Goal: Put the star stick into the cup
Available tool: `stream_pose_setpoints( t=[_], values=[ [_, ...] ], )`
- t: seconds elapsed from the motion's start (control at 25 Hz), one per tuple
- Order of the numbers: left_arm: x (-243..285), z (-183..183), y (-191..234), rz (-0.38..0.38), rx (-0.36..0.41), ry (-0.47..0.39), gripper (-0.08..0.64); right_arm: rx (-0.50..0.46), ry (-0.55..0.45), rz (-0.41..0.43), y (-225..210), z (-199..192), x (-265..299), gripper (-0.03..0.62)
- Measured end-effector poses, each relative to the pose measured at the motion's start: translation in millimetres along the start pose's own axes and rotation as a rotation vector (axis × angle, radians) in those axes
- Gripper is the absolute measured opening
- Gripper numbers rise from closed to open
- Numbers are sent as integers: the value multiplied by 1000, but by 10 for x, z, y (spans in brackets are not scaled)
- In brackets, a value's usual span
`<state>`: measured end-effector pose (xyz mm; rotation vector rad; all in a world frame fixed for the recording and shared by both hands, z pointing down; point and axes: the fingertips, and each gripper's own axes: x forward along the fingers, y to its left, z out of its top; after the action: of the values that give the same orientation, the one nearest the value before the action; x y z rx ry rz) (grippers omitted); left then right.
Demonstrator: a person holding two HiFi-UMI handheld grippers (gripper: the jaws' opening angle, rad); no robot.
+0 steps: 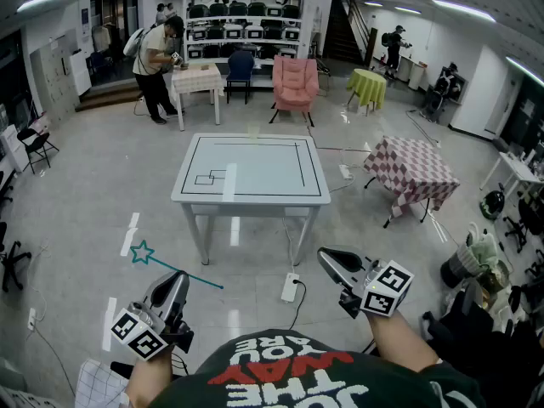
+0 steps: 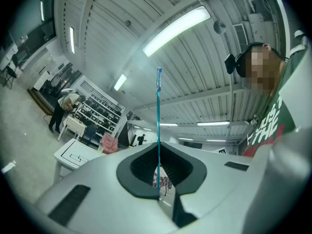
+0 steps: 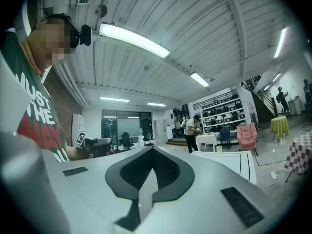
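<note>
My left gripper [image 1: 174,280] is at the lower left of the head view, shut on the teal star stick [image 1: 183,273]. The stick lies crosswise in the jaws, and its star end [image 1: 141,252] points out to the left. In the left gripper view the stick [image 2: 158,126] rises straight up out of the closed pads. A small pale cup [image 1: 252,131] stands at the far edge of the white table [image 1: 255,172], well ahead of both grippers. In the right gripper view the cup [image 3: 219,148] is yellowish. My right gripper [image 1: 327,258] is at the lower right, shut and holding nothing.
A checkered-cloth table [image 1: 410,168] stands right of the white table. Behind it are a pink armchair [image 1: 294,83] and a yellow-green round table [image 1: 367,85]. A person [image 1: 157,58] bends over a small table at the back left. A power strip [image 1: 291,287] lies on the floor.
</note>
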<state>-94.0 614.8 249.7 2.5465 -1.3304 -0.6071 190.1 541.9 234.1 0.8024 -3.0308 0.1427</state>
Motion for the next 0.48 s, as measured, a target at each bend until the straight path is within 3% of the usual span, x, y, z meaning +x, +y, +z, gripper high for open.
stream_pose_setpoints(
  t=[0.48],
  values=[
    [143, -60, -82, -18, 8, 16, 18, -7, -16, -2, -115, 18, -61, 32]
  ],
)
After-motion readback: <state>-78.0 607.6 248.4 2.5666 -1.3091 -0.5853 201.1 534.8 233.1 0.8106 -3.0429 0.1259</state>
